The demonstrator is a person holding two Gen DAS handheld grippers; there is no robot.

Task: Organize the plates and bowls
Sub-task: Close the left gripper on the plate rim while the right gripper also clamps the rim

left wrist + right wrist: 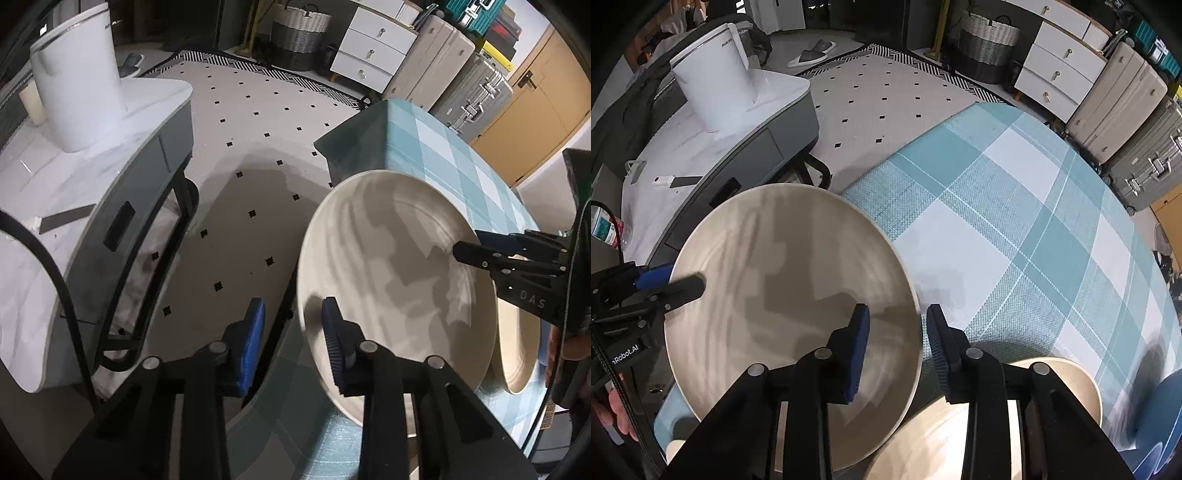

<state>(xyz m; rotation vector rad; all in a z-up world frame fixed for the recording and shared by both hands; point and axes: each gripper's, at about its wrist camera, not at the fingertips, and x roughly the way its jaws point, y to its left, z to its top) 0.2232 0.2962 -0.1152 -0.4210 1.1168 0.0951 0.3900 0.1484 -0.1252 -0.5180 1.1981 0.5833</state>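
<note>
two cream plates

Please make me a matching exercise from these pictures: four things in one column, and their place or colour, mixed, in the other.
Things:
1. plate
2. cloth
3. bucket
4. basket

Place or colour:
A. teal checks
B. beside the drawers
C. plain cream
D. on the marble table

Pairs: 1-C, 2-A, 3-D, 4-B
</note>
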